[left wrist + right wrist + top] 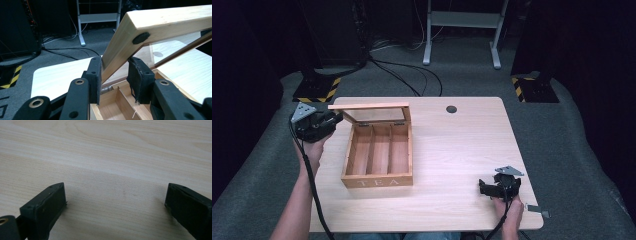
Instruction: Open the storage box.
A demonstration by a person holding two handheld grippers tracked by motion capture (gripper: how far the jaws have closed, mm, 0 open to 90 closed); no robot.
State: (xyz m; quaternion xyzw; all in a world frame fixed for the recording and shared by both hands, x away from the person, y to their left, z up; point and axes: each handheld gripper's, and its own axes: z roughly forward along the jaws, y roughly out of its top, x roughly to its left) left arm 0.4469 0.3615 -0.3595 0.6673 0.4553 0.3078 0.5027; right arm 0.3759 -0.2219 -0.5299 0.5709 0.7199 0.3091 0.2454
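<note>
A wooden tea box [379, 170] with three empty compartments stands on the left half of the table, its glass-paned lid [369, 106] raised. My left gripper [332, 119] is at the lid's left corner and is shut on the lid's wooden frame [117, 53]; both pads [96, 72] press on that frame. Below the jaws I see the box's open inside [117, 105]. My right gripper [484, 189] rests low over the table near the front right. It is open, jaws wide apart over bare wood [112, 195], nothing between them.
The light wooden table [462, 145] has a dark cable hole [451, 109] at the back. A small metal piece [537, 210] lies by the front right edge. Cables, hazard-striped stand bases [319, 90] and a white frame [462, 30] are on the floor behind.
</note>
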